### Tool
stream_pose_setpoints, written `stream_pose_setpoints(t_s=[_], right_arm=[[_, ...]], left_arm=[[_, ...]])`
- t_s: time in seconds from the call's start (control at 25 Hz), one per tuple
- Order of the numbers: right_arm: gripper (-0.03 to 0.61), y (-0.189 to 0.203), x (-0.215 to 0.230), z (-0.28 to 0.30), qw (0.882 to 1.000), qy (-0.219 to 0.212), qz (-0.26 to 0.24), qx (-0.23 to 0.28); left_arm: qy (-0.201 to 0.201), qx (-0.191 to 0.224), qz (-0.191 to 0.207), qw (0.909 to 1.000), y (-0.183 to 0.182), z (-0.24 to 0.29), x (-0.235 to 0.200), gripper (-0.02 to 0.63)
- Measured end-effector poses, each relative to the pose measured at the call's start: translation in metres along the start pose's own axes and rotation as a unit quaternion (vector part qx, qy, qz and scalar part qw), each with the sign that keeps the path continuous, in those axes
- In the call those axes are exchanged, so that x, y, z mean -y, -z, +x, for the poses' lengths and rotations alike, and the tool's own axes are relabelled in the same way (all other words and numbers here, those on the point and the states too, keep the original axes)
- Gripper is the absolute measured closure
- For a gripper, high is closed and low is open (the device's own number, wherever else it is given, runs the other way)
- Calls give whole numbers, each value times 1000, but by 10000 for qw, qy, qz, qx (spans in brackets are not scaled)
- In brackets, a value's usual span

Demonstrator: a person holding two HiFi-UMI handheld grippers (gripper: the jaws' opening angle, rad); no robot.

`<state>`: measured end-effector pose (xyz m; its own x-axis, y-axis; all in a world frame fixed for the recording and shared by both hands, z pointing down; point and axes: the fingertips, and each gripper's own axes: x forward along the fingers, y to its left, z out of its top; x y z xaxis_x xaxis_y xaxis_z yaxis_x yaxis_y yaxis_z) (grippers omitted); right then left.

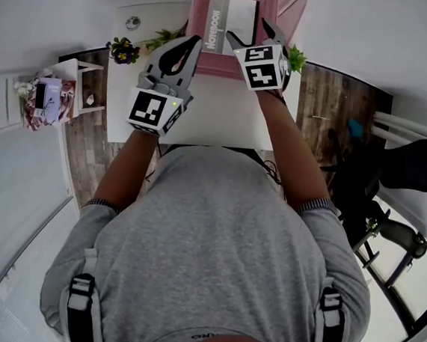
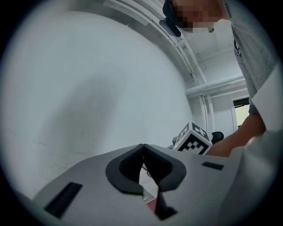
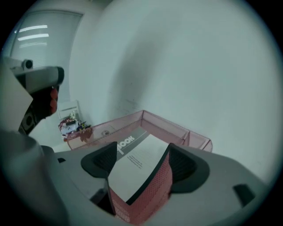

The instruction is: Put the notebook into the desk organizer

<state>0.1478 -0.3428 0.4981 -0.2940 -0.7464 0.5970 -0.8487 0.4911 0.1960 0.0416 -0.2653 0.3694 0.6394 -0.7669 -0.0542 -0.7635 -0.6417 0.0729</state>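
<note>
The notebook (image 1: 231, 22), with a white and grey cover, lies inside the pink mesh desk organizer (image 1: 199, 15) at the table's far edge. My right gripper (image 1: 249, 31) hovers over the organizer's near side, tilted downward, jaws spread wide. In the right gripper view the notebook (image 3: 137, 170) rests in the organizer (image 3: 172, 126) between the open right gripper (image 3: 142, 152) jaws, and the pads do not squeeze it. My left gripper (image 1: 191, 44) hangs just left of the organizer, pointing level. Its jaws meet at the tips of the left gripper (image 2: 143, 148) with nothing in them.
The white table (image 1: 204, 113) carries a small potted flower (image 1: 124, 49), a leafy plant (image 1: 164, 38) and another green plant (image 1: 295, 59) beside the organizer. A low side table (image 1: 51, 98) with clutter stands left. A black chair (image 1: 401, 173) stands right.
</note>
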Motion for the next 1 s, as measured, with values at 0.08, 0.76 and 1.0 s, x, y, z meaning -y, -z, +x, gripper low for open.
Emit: stream_pose_setpoints(t_s=[0.08,0.76,1.0], right_arm=[[227,-10,3,-16,9992,-135,178,326],[571,-50,-29,-178,9468,-1508,112,2840],[571,-50,-23,-208,9385,-1470,142,3122]], left_arm=[[15,-19,30,10000,1,1,1,594],[342,-31,106,9994,-23,-11,53,594],[349,16,215,9992,-32,-19,66,594]])
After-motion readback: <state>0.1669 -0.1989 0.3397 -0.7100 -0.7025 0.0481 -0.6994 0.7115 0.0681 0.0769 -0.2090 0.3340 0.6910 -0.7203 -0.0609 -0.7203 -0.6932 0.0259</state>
